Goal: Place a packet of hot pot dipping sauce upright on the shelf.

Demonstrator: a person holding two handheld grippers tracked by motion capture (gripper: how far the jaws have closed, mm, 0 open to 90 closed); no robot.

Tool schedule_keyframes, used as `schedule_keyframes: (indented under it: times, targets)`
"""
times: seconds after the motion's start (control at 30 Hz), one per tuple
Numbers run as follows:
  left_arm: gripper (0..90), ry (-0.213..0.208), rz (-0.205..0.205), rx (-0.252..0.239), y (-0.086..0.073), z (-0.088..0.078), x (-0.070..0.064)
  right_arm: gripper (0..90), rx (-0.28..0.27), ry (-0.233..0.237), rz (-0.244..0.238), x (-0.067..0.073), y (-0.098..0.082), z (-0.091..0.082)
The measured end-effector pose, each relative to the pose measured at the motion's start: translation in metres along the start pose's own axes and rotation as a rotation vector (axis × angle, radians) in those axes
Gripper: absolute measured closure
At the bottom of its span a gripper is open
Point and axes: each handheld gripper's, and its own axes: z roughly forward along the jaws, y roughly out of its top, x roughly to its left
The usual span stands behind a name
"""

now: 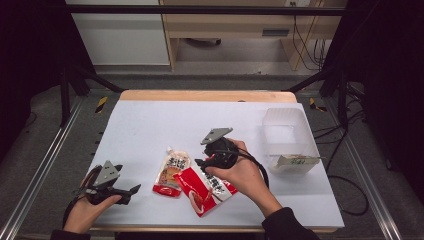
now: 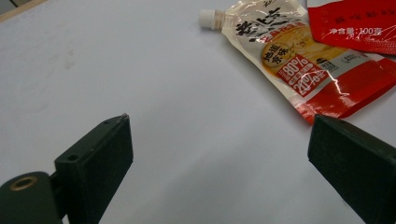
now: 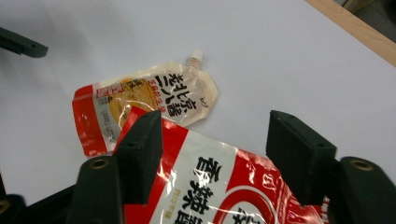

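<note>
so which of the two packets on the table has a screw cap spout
The pale spouted pouch, lying left of the red packet. It has a white cap at its top corner and a yellowish front; the red packet is a flat sachet with no spout.

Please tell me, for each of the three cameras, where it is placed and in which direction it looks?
High view: above the person's side, looking forward and down on the table; both hands, left gripper and right gripper show.
Left gripper view: rides the left gripper, looking low across the table; wide-open jaws show.
Right gripper view: rides the right gripper, looking down; its jaws straddle the red packet.
Shared: all show the spouted pouch beside the red packet.
</note>
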Motion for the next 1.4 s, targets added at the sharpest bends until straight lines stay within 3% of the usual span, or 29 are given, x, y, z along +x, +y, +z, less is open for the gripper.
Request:
schedule_keyframes:
  times: [0.23, 0.47, 0.7, 0.93, 1.1, 1.4]
  targets:
    - [9.4, 0.003, 0.011, -0.004, 0.005, 0.005, -0.008, 48.2, 0.004, 0.011, 0.023, 0.002, 0.001, 0.02]
    - [10.2, -0.002, 0.054, 0.017, 0.009, 0.01, -0.018, 55.6, 0.02, 0.024, 0.025, 0.003, -0.002, 0.037]
    - [13.9, -0.001, 0.079, 0.037, 0.013, 0.018, -0.026, 58.6, 0.056, 0.05, 0.05, 0.004, -0.006, 0.062]
    - [15.1, -0.014, 0.076, 0.039, 0.015, 0.024, -0.032, 59.5, 0.06, 0.052, 0.061, 0.002, -0.004, 0.077]
    - [15.0, -0.029, 0.077, 0.046, 0.015, 0.029, -0.034, 63.6, 0.072, 0.054, 0.099, -0.003, -0.005, 0.092]
    - [14.9, -0.046, 0.083, 0.049, 0.016, 0.03, -0.038, 60.3, 0.076, 0.058, 0.157, -0.01, -0.008, 0.118]
